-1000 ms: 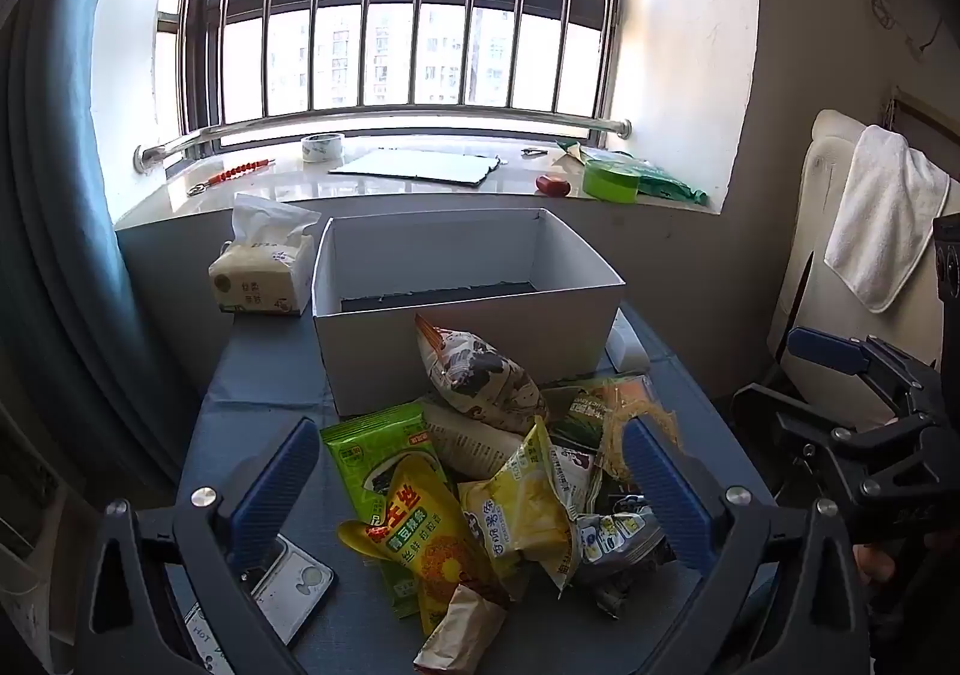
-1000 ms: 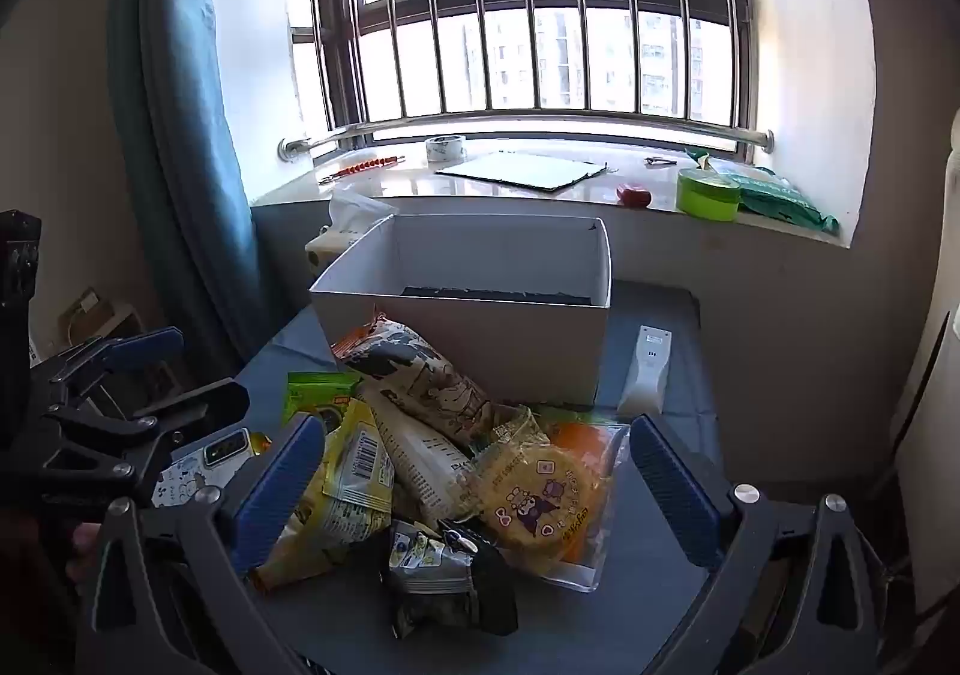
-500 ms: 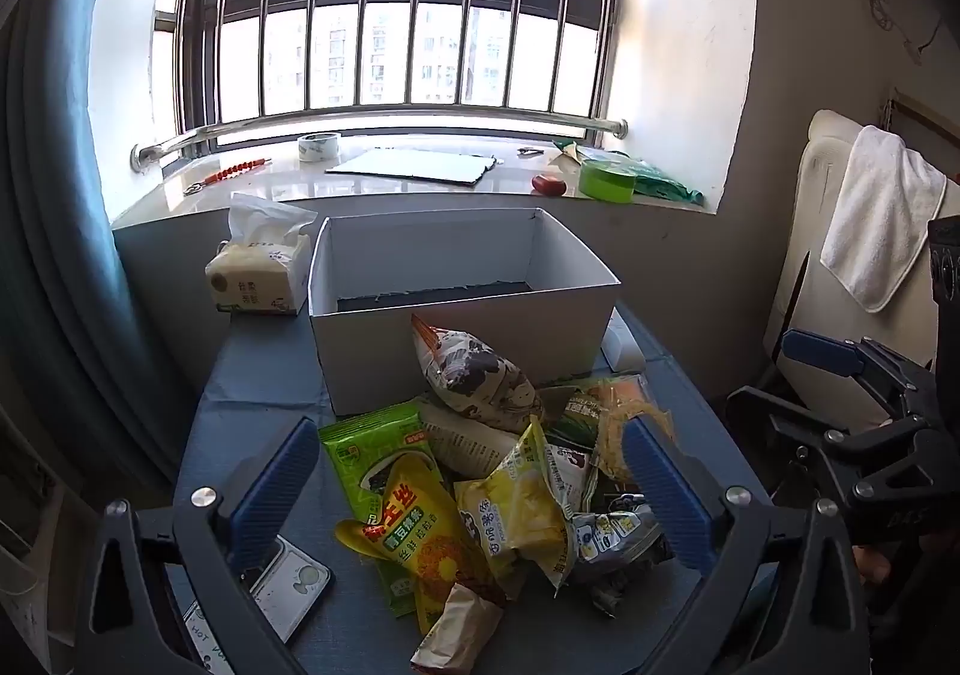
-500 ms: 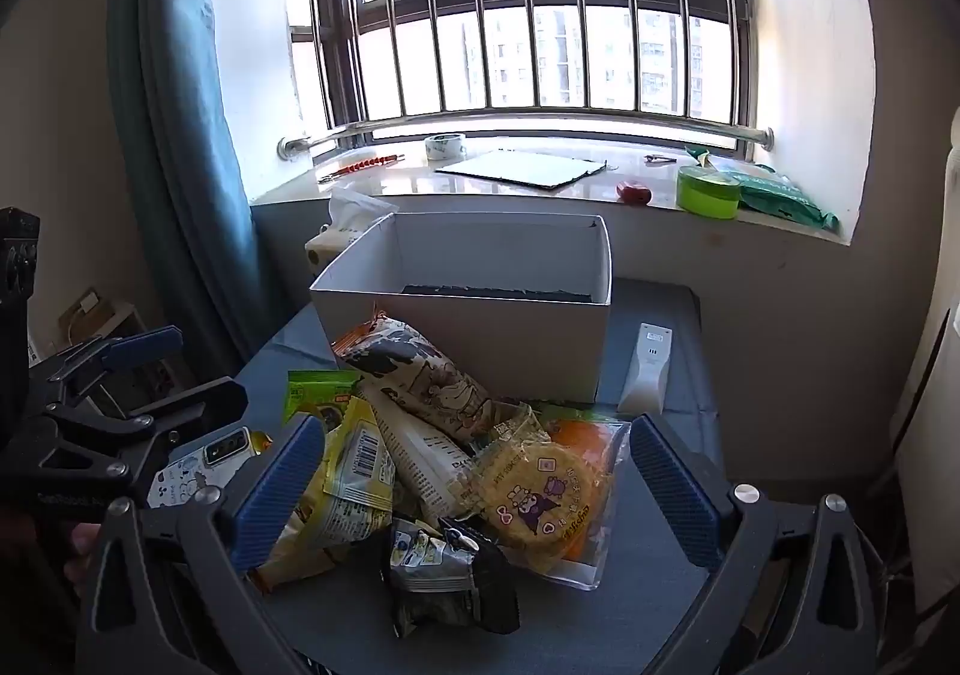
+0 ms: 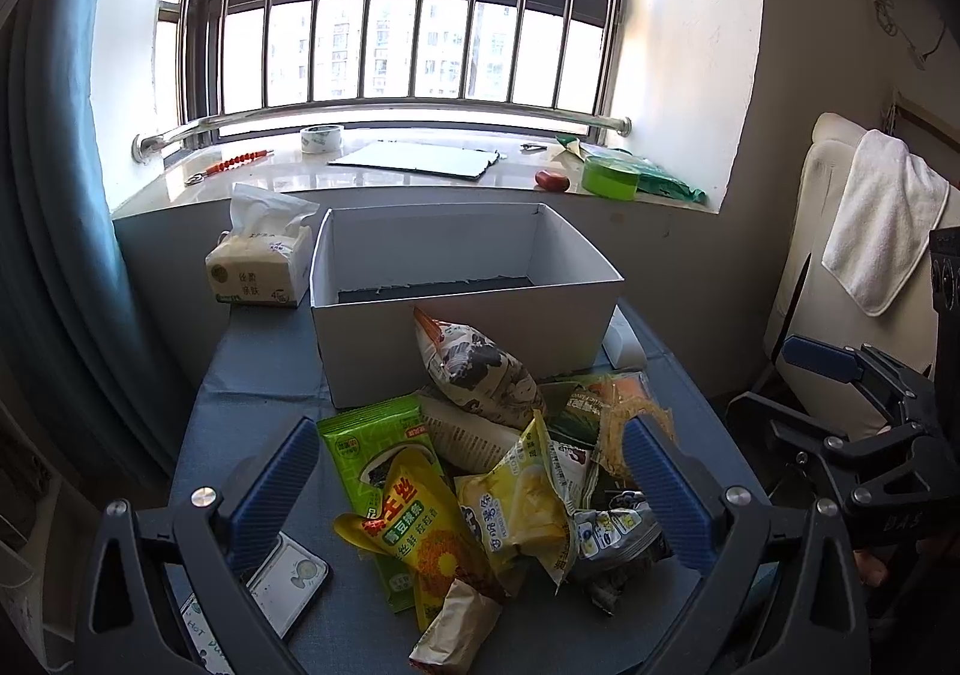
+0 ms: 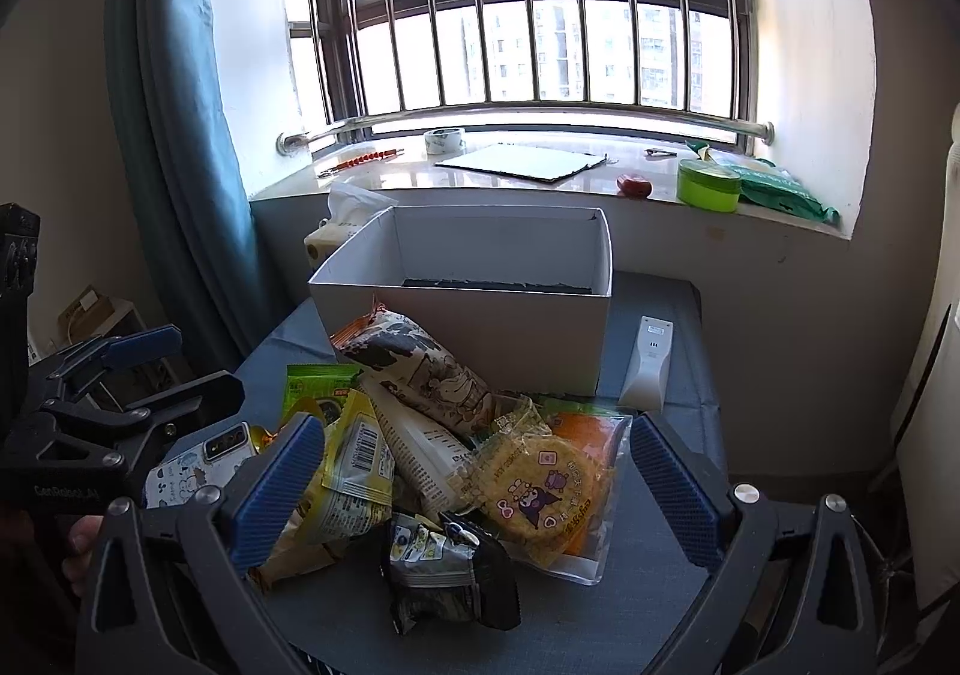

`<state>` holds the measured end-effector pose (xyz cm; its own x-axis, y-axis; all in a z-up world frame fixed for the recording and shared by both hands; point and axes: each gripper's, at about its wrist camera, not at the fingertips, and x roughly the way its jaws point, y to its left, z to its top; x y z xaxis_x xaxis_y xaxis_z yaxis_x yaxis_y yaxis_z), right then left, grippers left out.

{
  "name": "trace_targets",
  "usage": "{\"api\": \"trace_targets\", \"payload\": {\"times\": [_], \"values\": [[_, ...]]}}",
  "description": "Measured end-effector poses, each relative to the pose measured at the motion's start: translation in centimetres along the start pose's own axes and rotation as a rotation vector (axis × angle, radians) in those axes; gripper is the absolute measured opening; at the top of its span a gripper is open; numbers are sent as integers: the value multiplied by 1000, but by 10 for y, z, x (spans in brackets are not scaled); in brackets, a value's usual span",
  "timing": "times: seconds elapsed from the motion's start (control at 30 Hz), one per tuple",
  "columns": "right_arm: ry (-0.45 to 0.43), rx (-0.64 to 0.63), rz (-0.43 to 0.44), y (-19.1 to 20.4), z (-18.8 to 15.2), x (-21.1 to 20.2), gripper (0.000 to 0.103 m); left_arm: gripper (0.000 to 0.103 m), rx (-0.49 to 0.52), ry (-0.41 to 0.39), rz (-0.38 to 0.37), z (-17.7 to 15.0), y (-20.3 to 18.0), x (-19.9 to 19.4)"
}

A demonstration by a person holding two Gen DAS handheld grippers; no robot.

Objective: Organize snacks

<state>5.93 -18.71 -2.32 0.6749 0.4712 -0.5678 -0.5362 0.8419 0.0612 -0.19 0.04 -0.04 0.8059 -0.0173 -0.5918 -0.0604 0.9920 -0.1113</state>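
Both my grippers, left (image 5: 468, 486) and right (image 6: 474, 486), gape empty; I'd pinch the light, crinkly black-and-white snack bag (image 5: 480, 369) before the white cardboard box (image 5: 462, 327) by its seam.

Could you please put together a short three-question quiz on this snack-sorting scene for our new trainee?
1. True or false: the white box already holds several snack packets.
2. Multiple choice: where does the tissue pack stand? A) inside the box; B) on the table beside the box; C) on the windowsill.
3. Fill in: both the left gripper and the right gripper have their jaws ____ above the snack pile.

Key
1. False: no packet shows inside it; the snacks all lie in front of it.
2. B.
3. Open, neither holding anything.
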Motion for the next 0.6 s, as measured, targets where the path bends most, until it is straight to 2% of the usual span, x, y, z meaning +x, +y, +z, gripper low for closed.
{"api": "trace_targets", "payload": {"times": [0.6], "values": [[1,1,6,0,-1,1,103,103,7,4,-6,0,-1,0]]}}
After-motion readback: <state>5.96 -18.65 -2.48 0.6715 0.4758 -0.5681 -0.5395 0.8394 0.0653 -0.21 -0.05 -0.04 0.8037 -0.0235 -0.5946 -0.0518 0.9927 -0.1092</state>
